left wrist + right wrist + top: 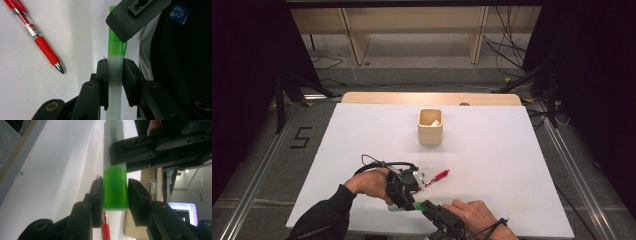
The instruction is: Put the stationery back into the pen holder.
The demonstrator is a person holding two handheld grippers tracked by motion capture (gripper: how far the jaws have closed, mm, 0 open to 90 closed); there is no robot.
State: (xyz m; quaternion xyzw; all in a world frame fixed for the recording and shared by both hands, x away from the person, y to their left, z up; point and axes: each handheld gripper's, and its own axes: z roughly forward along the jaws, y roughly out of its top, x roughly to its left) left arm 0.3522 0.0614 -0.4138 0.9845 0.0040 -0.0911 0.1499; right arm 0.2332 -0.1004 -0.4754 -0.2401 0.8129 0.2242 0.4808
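Observation:
A green highlighter (406, 208) is held just above the table's front edge between both grippers. My left gripper (115, 62) is shut on its pale barrel (114, 85), and in the high view it (404, 196) hangs under the left hand. My right gripper (115, 181) has its jaws pressed on either side of the green cap (115, 191); in the high view it (426, 205) comes in from the bottom right. A red pen (438, 176) lies on the white table just beyond them, also visible in the left gripper view (37, 37).
A beige square cup (430, 132) stands upright at the table's middle back with something white inside. The white tabletop (512, 165) is bare to the right and left. Dark curtains and cables surround the table.

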